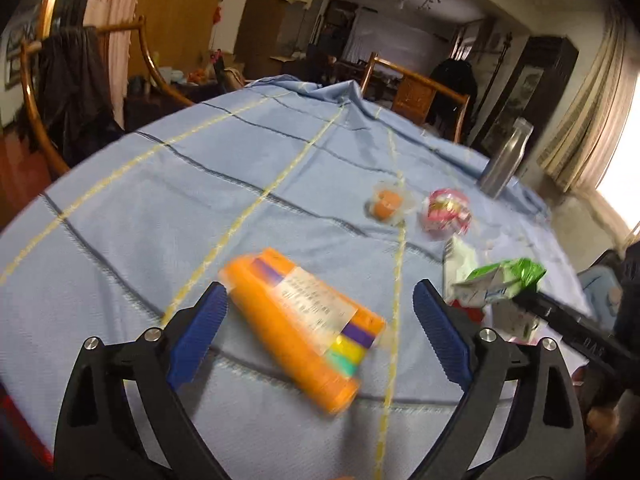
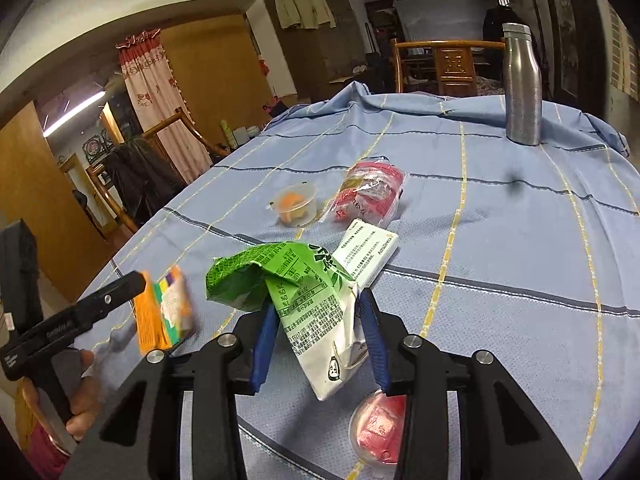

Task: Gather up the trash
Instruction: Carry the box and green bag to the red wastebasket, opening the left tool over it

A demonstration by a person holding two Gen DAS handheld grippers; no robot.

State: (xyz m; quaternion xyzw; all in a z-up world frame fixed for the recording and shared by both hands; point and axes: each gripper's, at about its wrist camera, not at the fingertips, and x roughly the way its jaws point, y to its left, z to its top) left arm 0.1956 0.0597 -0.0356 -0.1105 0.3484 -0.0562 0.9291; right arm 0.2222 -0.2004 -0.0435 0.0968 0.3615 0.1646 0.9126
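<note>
Right wrist view: the right gripper [image 2: 320,332] clenches a crumpled green-and-white carton [image 2: 308,292] above the blue checked tablecloth [image 2: 520,260]. Bare cloth lies to its right. The left gripper [image 1: 320,320] is spread wide, touching nothing, around an orange bag roll [image 1: 300,324] near the table's edge.

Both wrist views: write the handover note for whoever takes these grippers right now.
Left gripper: jaws open, nothing held; the orange roll pack with a white label lies on the blue checked tablecloth between them, untouched.
Right gripper: jaws shut on the crumpled green-and-white carton, lifted off the cloth.
Still on the table: clear cup with orange contents, pink-red plastic wrapper, white-and-green box, round clear lid over red contents. The grey metal bottle stands upright at the far edge.
Done: carton picked up. No bin in view.
Left: drop the carton, collect the rest.
</note>
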